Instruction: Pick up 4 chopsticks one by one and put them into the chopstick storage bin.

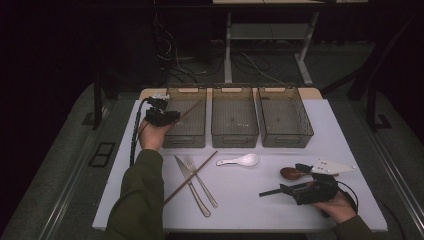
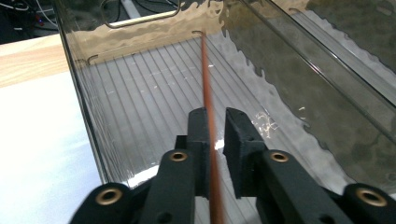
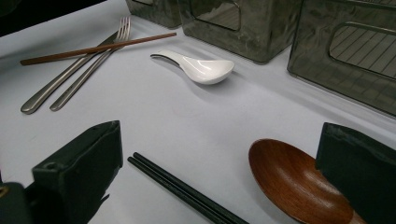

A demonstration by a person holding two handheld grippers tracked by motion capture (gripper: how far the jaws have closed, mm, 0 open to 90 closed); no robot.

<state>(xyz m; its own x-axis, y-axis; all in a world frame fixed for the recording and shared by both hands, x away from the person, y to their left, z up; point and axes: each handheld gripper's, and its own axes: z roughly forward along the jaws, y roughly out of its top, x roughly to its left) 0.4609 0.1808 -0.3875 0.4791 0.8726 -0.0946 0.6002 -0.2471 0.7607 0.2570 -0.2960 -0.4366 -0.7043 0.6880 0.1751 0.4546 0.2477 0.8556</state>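
A brown chopstick (image 2: 206, 79) slants into the leftmost clear bin (image 2: 140, 28), lying between the left gripper's (image 2: 216, 122) narrowly parted jaws. The right gripper (image 3: 219, 163) rests wide open beside a wooden spoon (image 3: 294, 182).

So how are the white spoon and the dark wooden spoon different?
The white spoon is glossy and pale; the wooden spoon is dark brown with visible grain. The white spoon lies in the open middle of the table, clear of both grippers; the wooden spoon lies at the right gripper, its bowl between the open jaws. Both rest bowl up on the table.
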